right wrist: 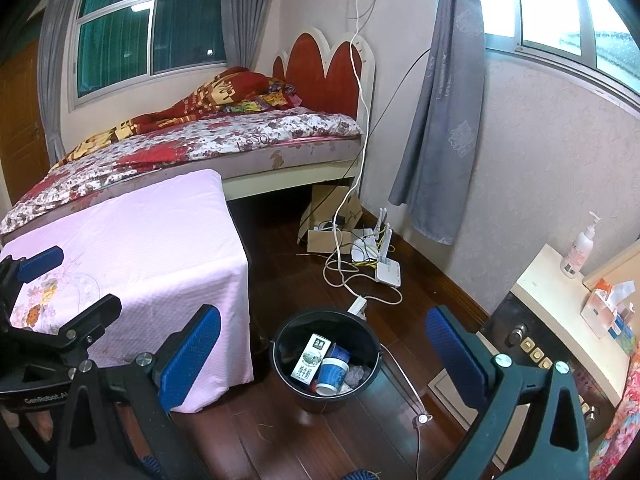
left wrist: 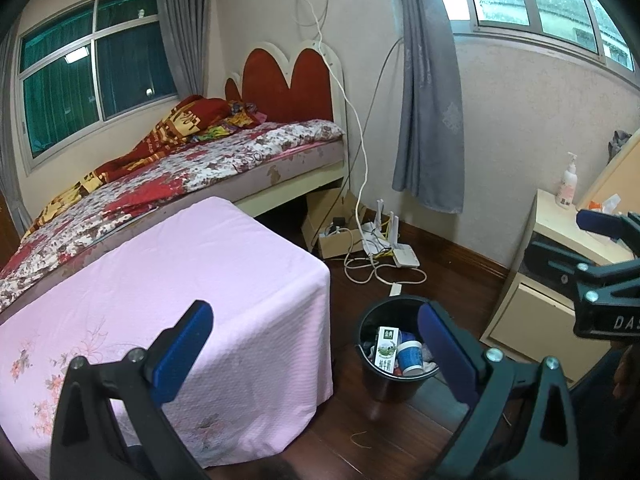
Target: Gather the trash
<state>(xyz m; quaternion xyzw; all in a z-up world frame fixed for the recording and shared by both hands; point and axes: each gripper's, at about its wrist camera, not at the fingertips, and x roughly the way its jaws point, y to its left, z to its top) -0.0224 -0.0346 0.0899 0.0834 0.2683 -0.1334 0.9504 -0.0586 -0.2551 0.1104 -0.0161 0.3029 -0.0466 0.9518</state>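
Observation:
A black trash bucket (left wrist: 394, 378) stands on the wooden floor beside the pink-covered table (left wrist: 160, 300). It holds a milk carton (left wrist: 386, 348), a blue-and-white paper cup (left wrist: 410, 358) and other scraps. In the right wrist view the bucket (right wrist: 326, 394), carton (right wrist: 312, 358) and cup (right wrist: 332, 376) show below centre. My left gripper (left wrist: 316, 348) is open and empty, above the table's corner and the bucket. My right gripper (right wrist: 324, 354) is open and empty, above the bucket. Each gripper shows at the edge of the other's view.
A bed (right wrist: 208, 144) with a floral quilt stands behind the table. A cardboard box (right wrist: 332, 216), routers (right wrist: 384, 260) and loose cables (right wrist: 352, 280) lie on the floor by the wall. A cream nightstand (right wrist: 560, 320) with a pump bottle (right wrist: 578, 252) stands at right.

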